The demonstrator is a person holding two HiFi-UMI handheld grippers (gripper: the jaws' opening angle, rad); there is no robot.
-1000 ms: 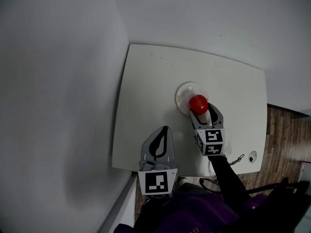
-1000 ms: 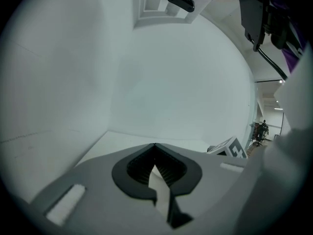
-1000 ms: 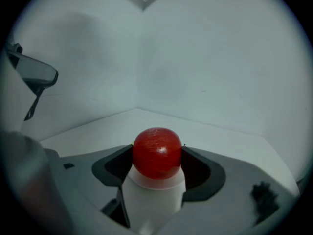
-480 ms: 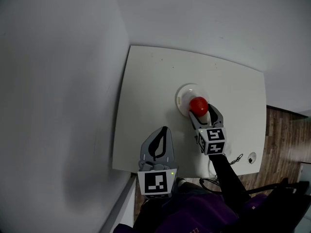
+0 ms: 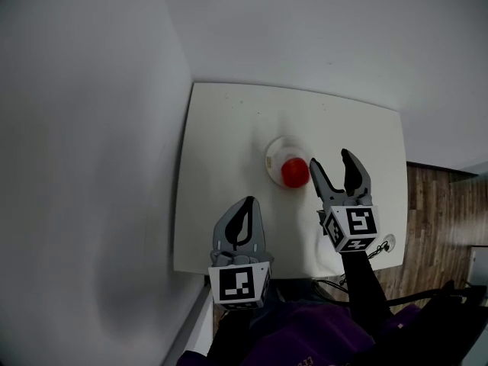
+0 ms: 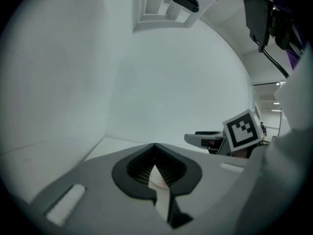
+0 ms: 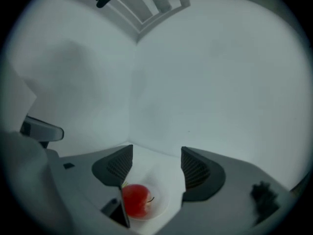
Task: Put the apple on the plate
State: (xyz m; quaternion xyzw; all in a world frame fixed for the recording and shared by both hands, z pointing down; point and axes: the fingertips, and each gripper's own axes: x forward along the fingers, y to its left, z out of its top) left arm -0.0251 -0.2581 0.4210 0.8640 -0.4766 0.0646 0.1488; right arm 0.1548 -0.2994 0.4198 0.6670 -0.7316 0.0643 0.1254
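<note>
A red apple [image 5: 294,172] rests on a small white plate [image 5: 276,149] near the middle of the white table [image 5: 229,143]. In the right gripper view the apple [image 7: 135,200] lies on the plate [image 7: 160,203], low and left, beyond the jaws. My right gripper [image 5: 335,172] is open, raised just right of the apple, with nothing between its fingers. My left gripper [image 5: 242,221] is shut and empty over the table's near edge, left of the plate. The left gripper view shows the closed jaws and the right gripper's marker cube [image 6: 242,129].
Grey walls meet at a corner behind the table. A wooden floor [image 5: 435,204] shows to the right of the table. A small round fitting [image 5: 390,242] sits at the table's near right corner, by a dark cable.
My right gripper has opened, let go of the apple, and drawn back to the right. The apple now rests on the plate. The left gripper has hardly moved.
</note>
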